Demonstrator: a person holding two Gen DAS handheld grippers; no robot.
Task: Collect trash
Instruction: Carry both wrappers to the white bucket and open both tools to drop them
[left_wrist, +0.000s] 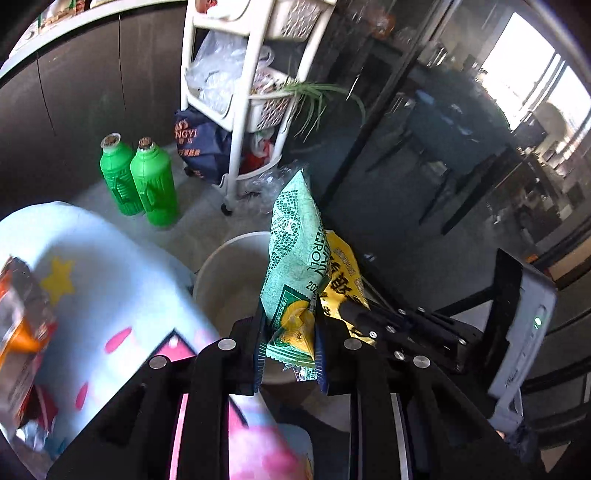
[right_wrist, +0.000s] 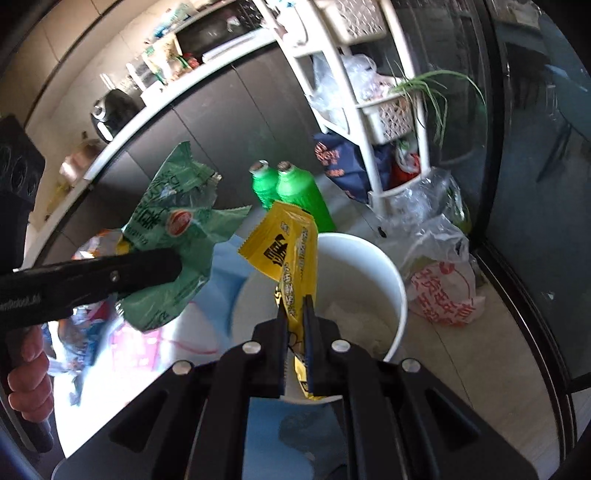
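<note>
Yellow wrapper (right_wrist: 295, 254) between closed jaws

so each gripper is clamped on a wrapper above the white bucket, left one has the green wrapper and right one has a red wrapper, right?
Not quite: the right gripper is clamped on a yellow wrapper, not a red one, as the right wrist view shows. The rest holds: the left gripper grips the green wrapper, both above the white bucket.

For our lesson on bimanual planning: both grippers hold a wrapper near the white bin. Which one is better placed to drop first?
Right. Its yellow wrapper hangs over the bin; the left's green wrapper hangs beside the rim.
</note>
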